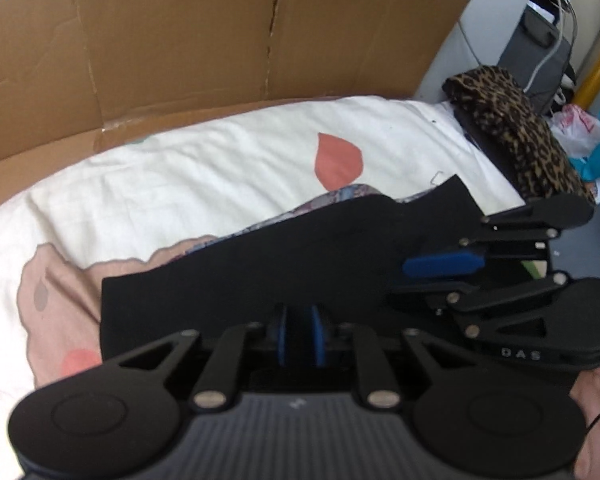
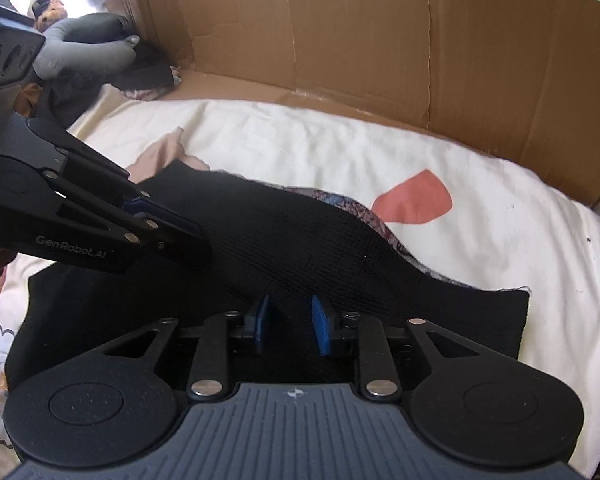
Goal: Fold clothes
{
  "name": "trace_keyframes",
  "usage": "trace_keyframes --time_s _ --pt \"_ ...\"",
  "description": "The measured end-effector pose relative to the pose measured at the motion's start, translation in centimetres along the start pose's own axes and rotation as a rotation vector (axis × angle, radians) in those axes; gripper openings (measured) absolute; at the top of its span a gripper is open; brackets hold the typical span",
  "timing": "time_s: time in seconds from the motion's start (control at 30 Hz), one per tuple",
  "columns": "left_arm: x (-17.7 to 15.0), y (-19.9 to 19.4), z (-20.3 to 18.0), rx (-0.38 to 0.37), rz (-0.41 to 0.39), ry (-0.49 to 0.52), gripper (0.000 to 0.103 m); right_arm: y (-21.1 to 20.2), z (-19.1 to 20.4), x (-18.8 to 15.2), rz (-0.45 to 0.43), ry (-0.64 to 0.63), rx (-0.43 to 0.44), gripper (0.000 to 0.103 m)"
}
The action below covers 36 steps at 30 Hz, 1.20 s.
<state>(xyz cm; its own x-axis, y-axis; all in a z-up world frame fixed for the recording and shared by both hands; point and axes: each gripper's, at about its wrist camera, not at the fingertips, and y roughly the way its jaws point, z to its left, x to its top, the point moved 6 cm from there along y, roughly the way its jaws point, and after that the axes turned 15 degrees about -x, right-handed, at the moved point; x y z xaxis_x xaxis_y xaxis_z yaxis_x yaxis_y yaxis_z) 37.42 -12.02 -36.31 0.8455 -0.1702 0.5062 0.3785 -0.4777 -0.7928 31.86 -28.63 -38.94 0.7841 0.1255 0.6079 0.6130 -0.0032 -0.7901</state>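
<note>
Black knit garment (image 2: 300,248) lies on the white bed sheet (image 1: 180,184). Only the left view shows leopard-print cloth (image 1: 516,128). Left hand-held gripper (image 1: 300,334) pinches the garment; right hand-held gripper (image 2: 288,328) stands parted, its grip unclear.

L gripper (image 1: 300,334) is angled down, blue pads (image 1: 319,336) set narrowly apart. R gripper (image 2: 288,330) is likewise pitched down, pads wider apart. Both are held close, side by side.
</note>
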Motion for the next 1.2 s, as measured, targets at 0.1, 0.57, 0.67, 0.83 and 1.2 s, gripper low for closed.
trace_keyframes --time_s 0.1,0.57,0.67,0.83,1.2 --pt "0.1 0.4 0.5 0.008 0.005 -0.017 0.015 0.3 0.3 -0.1 0.003 -0.006 -0.014 0.03" --pt "2.5 -0.6 0.1 0.102 0.016 -0.005 0.014 -2.7 -0.1 0.0 -0.045 0.053 0.052 0.031" --pt "2.7 -0.6 -0.1 0.103 0.001 -0.029 0.014 -2.9 -0.1 -0.2 -0.037 0.057 0.052 0.031" --pt "1.7 -0.5 -2.3 0.097 -0.02 -0.005 0.014 -3.7 -0.2 -0.2 -0.053 0.071 0.072 0.032" --pt "0.3 1.8 -3.4 0.044 -0.041 -0.084 0.019 -3.4 -0.6 -3.5 0.005 0.062 0.098 0.033"
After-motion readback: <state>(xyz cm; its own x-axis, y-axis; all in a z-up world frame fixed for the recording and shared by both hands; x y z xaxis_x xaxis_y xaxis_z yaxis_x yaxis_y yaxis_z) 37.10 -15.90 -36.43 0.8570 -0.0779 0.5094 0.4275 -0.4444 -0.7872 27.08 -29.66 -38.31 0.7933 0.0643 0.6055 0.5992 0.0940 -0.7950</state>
